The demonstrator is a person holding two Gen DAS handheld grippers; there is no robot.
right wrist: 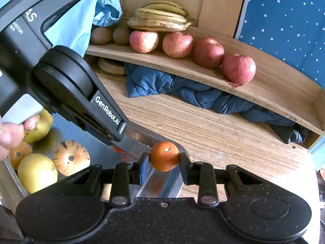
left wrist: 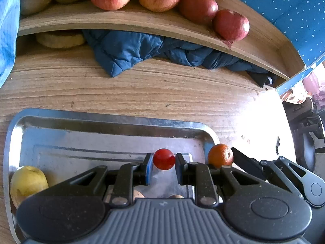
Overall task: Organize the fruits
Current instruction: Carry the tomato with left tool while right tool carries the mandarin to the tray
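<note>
Your left tool (left wrist: 164, 167) has a matte black speckled body, two round pivot housings, silver rivets on its linkage bars, a ribbed grey centre panel and blue pads (left wrist: 149, 168) inside the fingers. Your right tool (right wrist: 164, 167) matches it, but its centre panel is black with one small screw. White "GenRobot.AI" lettering runs along the left tool's side arm. Your sleeve (right wrist: 67, 26) is light blue.

Blue quilted jacket (left wrist: 130, 48) bunched under wooden shelf (left wrist: 113, 21)
</note>
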